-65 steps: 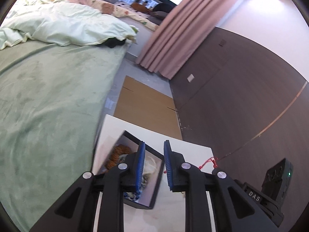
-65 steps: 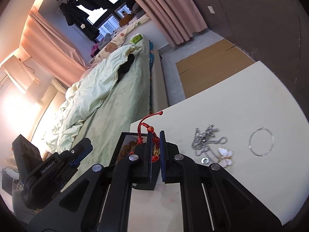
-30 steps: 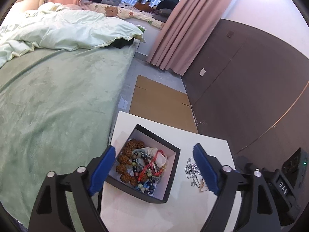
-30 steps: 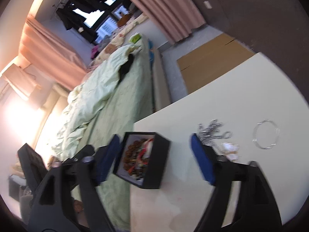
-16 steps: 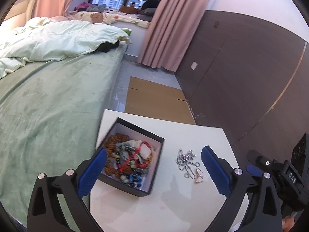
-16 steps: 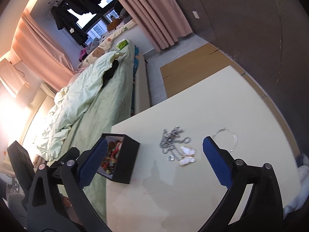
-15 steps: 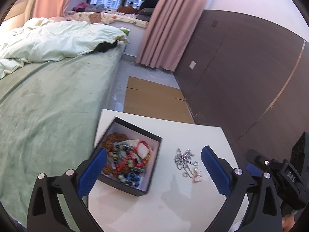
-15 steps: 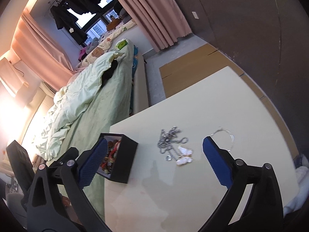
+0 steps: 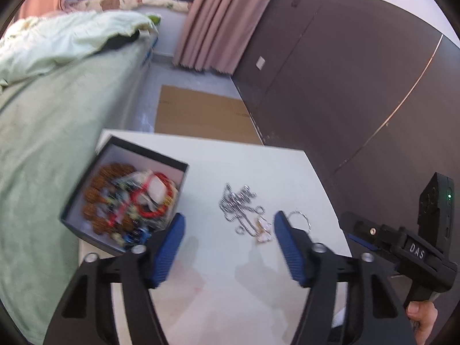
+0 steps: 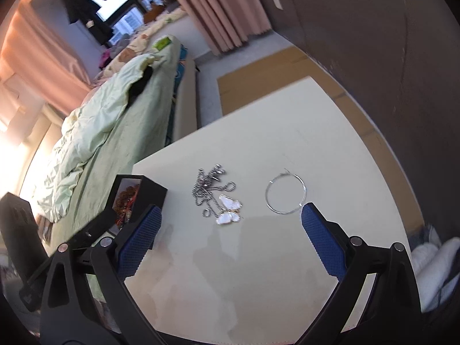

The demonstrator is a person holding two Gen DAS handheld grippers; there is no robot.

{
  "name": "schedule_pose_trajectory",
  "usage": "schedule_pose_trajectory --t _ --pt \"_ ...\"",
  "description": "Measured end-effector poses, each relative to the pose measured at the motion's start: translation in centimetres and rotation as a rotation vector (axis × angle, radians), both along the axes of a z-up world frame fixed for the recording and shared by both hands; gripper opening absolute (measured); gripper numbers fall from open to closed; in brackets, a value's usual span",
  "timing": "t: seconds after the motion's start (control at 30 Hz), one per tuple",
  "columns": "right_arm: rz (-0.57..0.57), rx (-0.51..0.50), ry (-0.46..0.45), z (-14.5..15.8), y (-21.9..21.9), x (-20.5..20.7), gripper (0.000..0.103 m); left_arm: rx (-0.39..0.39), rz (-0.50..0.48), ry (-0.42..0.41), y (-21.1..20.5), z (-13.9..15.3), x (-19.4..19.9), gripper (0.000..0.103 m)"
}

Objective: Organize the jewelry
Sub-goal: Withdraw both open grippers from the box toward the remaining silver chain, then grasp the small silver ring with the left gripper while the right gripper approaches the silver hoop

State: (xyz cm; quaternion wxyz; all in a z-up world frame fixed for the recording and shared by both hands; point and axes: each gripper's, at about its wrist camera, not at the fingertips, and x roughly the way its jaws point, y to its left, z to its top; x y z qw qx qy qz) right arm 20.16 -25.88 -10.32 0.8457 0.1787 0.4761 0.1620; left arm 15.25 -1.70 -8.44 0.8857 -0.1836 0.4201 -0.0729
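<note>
Now left claw (image 9: 227,247) narrowing, empty; right claw (image 10: 230,241) wide, empty.

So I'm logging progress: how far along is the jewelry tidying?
Done: beads and a red cord lie in the black box. In hand: nothing; the left hand-held gripper, jaws just narrowing, and the open right hand-held gripper are both empty. Left: the chain with butterfly pendant and wire hoop on the table.

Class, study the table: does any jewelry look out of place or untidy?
Yes. A tangled silver chain with a white butterfly pendant and a thin wire hoop lie loose on the table, outside the black box that holds the heaped beads.
</note>
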Motion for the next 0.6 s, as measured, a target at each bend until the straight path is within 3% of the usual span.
schedule_pose_trajectory --t 0.1,0.37,0.6 --pt "-0.008 0.016 0.027 -0.3 -0.5 0.4 0.079 -0.029 -0.042 0.039 -1.0 -0.8 0.7 0.048" --pt "-0.017 0.034 0.093 -1.5 -1.2 1.7 0.062 -0.016 -0.107 0.117 -3.7 -3.3 2.9 0.031" --pt "-0.022 0.008 0.139 -2.7 -1.2 3.2 0.052 0.036 -0.108 0.154 -4.8 -5.5 4.4 0.027"
